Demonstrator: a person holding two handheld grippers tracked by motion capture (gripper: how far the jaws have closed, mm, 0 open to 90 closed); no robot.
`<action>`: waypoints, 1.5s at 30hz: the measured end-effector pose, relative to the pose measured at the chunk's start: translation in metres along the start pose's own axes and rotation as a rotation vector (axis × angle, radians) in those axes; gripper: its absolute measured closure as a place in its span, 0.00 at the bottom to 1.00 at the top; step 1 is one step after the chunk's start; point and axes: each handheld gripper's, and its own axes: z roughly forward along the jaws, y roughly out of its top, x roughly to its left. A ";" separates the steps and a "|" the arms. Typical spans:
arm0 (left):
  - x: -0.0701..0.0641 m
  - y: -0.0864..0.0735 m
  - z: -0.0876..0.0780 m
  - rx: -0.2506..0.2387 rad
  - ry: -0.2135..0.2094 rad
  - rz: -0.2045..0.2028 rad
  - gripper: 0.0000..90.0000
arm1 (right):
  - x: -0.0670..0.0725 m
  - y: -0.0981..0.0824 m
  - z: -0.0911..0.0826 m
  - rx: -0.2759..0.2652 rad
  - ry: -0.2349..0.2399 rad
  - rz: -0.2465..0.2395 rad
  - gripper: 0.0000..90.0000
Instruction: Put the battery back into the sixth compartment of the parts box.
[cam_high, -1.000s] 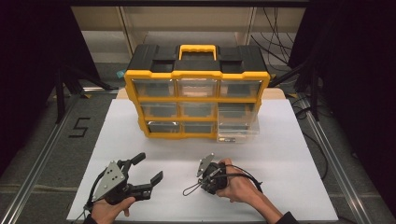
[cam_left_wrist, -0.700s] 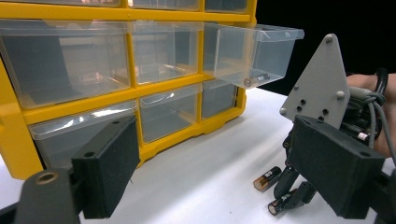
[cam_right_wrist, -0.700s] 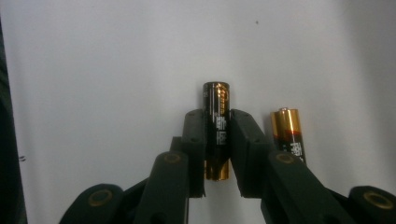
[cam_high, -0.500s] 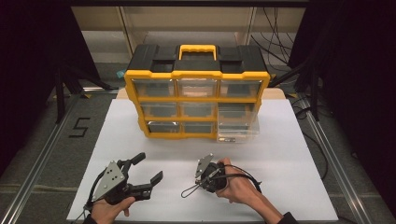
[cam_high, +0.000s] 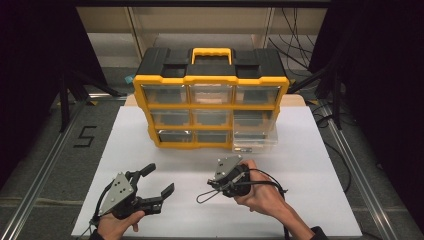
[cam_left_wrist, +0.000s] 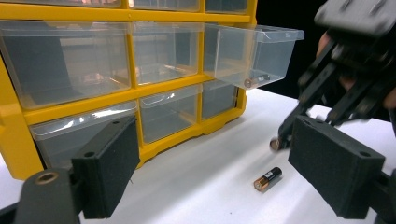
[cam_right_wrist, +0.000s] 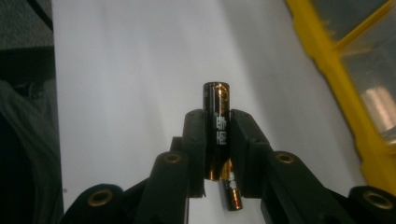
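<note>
Black battery (cam_right_wrist: 216, 122) pinched in right tool (cam_right_wrist: 217, 140), bottom end hidden; second battery (cam_left_wrist: 267, 178) lies near the organizer (cam_high: 210, 95); left tool (cam_high: 154, 181) spread wide.

Table (cam_high: 320, 200): white top, set on a grey floor (cam_high: 45, 165); yellow and black drawer cabinet (cam_high: 210, 100) standing at the far middle, clear drawers facing the near edge, lower right drawer (cam_high: 254, 140) pulled out; one battery (cam_left_wrist: 267, 178) lying loose on the bare white surface in front of the cabinet.
</note>
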 end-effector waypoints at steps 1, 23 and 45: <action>0.000 0.000 0.000 -0.001 0.000 0.002 0.17 | 0.001 0.002 -0.005 -0.016 -0.004 0.001 0.85; 0.000 -0.001 0.001 -0.016 -0.008 -0.005 0.17 | -0.007 0.024 -0.070 -0.234 -0.116 -0.010 0.85; 0.000 -0.001 0.000 0.000 0.004 -0.003 0.17 | -0.038 0.025 -0.105 -0.379 -0.235 0.071 0.85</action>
